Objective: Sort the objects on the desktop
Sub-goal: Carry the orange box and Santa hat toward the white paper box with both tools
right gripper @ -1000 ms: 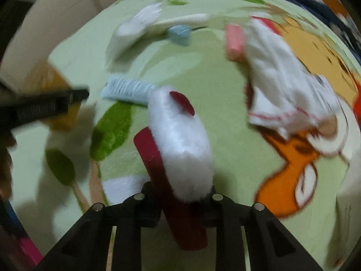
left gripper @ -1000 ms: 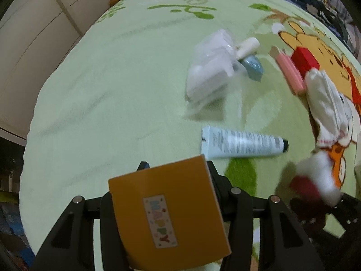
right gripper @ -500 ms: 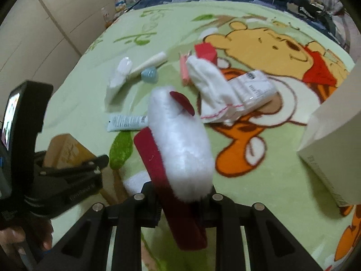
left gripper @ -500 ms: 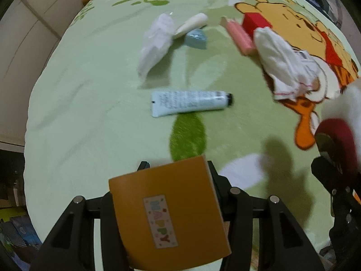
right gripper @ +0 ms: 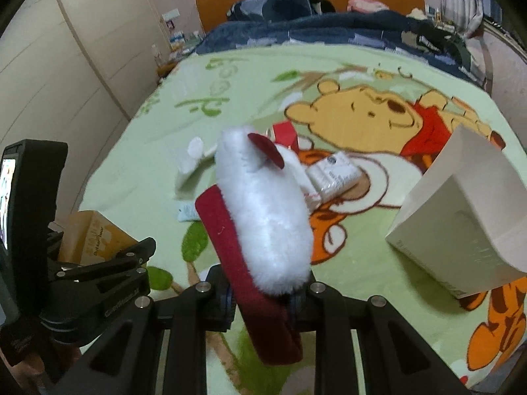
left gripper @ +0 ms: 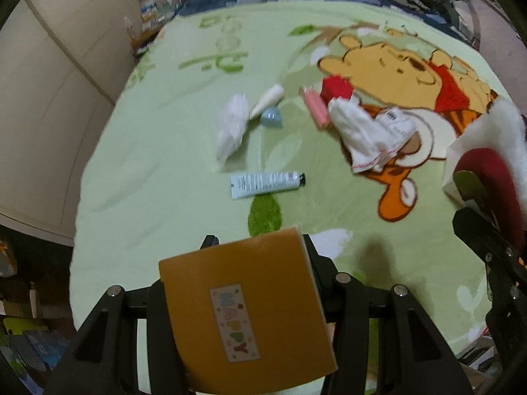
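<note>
In the left wrist view the orange card (left gripper: 247, 309) covers the left claw (left gripper: 257, 253) almost wholly, so its pads cannot be seen, and the card's lower edge runs out of the picture. In the right wrist view the red and white plush (right gripper: 263, 217) hides the right claw (right gripper: 260, 283), the white tube (right gripper: 187, 212) and most of the white cloth (right gripper: 306, 181) behind it. The print on the small packet (right gripper: 332, 174) and on the white box (right gripper: 461, 217) is too blurred to read.
</note>
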{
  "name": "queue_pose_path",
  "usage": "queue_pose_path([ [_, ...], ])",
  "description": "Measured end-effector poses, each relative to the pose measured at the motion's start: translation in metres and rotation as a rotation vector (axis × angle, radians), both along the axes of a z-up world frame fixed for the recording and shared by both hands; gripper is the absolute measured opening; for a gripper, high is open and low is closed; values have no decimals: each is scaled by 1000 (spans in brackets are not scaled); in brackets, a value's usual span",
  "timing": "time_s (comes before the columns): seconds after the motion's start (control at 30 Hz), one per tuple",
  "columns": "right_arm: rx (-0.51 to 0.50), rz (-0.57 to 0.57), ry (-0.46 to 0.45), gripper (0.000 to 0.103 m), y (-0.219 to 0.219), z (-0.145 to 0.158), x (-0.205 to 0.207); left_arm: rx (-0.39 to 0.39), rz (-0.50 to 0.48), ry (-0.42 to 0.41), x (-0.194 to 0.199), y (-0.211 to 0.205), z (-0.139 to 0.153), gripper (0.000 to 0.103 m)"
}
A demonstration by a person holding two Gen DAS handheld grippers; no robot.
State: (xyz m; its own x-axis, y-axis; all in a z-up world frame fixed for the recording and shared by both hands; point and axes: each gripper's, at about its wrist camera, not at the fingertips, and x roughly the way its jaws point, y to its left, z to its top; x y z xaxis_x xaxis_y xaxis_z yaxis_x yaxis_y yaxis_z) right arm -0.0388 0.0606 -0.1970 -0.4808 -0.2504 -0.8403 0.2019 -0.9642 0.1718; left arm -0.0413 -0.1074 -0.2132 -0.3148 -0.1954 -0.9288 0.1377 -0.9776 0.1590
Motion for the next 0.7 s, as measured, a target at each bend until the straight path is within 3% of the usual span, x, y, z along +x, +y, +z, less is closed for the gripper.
queue_pose_path([
  [0.17,-4,-26,64,23,14,36,11,-21,-66,80,4,15,43,49],
  [0.37,21,-116,198,23,49,90,24,-43,-181,250,-7,58,105,49],
  [0.7,64,-366,318,23,140,138,49,30,-426,397,-23,165,161,50],
])
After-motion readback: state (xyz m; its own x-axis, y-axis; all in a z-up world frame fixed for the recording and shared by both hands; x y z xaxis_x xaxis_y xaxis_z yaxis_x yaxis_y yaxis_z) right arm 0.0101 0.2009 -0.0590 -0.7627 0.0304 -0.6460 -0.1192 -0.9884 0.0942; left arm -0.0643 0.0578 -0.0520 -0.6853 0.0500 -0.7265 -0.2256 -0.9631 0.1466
